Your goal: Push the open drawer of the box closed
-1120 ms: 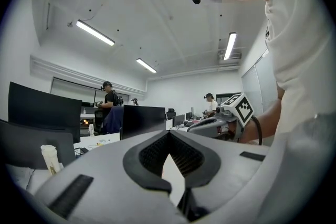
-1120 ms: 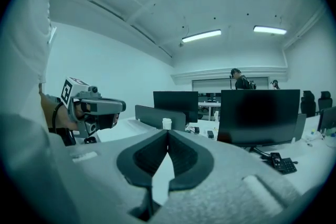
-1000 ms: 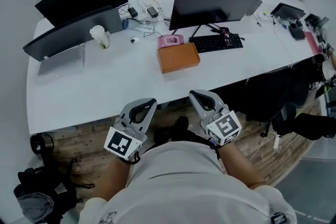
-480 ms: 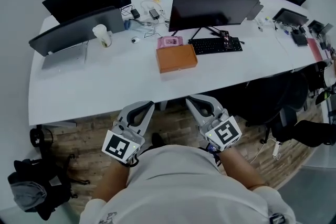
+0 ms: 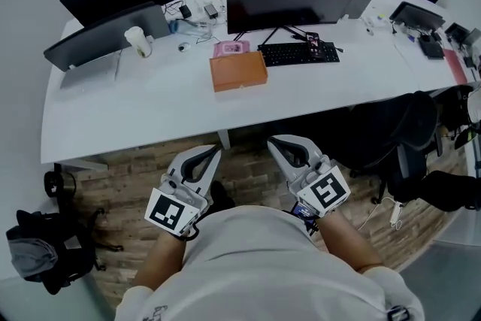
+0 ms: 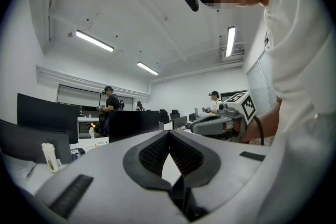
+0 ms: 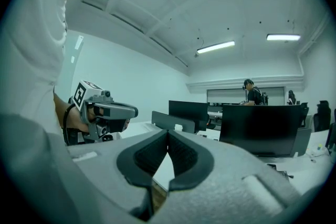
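Left hand-held gripper [image 6: 169,132] and right hand-held gripper [image 7: 168,131] are both sitting pressed together at the tips, nothing between either pair of jaws. Both are hanging close to the person's torso [image 5: 255,267], off the near edge of the worktop [image 5: 150,124] and well apart from the box [image 5: 238,71].

Judging it: reach not yet begun. Closed tips are suiting a push, so I'd be bringing one blunt tip square onto the drawer front and driving straight along the slide, the other gripper bracing the box against skidding.

Box is lying mid-worktop, just left of the keyboard [image 5: 298,52]. It is looking flat, orange-brown and rectangular. A pink thing [image 5: 231,49] is sitting at its far edge; can't tell if that's the drawer, too small.
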The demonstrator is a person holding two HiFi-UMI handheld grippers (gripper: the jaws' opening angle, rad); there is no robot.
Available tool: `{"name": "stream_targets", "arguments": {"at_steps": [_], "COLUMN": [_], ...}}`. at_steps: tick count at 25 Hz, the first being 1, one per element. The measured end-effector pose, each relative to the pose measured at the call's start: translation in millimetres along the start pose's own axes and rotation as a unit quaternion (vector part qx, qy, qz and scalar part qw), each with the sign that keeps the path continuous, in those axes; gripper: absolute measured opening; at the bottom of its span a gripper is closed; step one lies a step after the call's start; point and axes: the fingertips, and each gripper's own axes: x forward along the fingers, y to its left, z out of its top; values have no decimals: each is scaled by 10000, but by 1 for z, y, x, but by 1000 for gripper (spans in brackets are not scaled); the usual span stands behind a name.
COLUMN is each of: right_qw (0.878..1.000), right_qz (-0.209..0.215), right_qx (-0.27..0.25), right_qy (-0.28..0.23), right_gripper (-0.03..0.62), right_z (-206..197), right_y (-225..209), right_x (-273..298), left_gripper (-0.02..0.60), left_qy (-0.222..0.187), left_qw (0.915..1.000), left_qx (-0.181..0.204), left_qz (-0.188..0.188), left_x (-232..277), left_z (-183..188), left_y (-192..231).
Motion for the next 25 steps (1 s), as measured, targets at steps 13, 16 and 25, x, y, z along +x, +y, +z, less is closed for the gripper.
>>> {"name": "stream_targets", "arguments": {"at_steps": [13,16,25], "right_qw": [9990,9984,9973], "right_qz": [402,497,665], "right_qx": [83,58,67], "right_qy": [-198,-266,-290], "right_gripper": [3,3,3], "right_z": [-28,-28,-19], "right_y": [24,31,61], "right_x": [-127,-150,-200], "left_gripper": [-2,-2,-2], "left_qy": [-173,-184,-224], "left_qw": [9990,9987,9980], "left_qx": [84,133,241], "left_qz": [400,464,546], "left_x": [-3,-10,-32], "left_z": [-13,-14,4], "left_y": [-136,-162,-213]}}
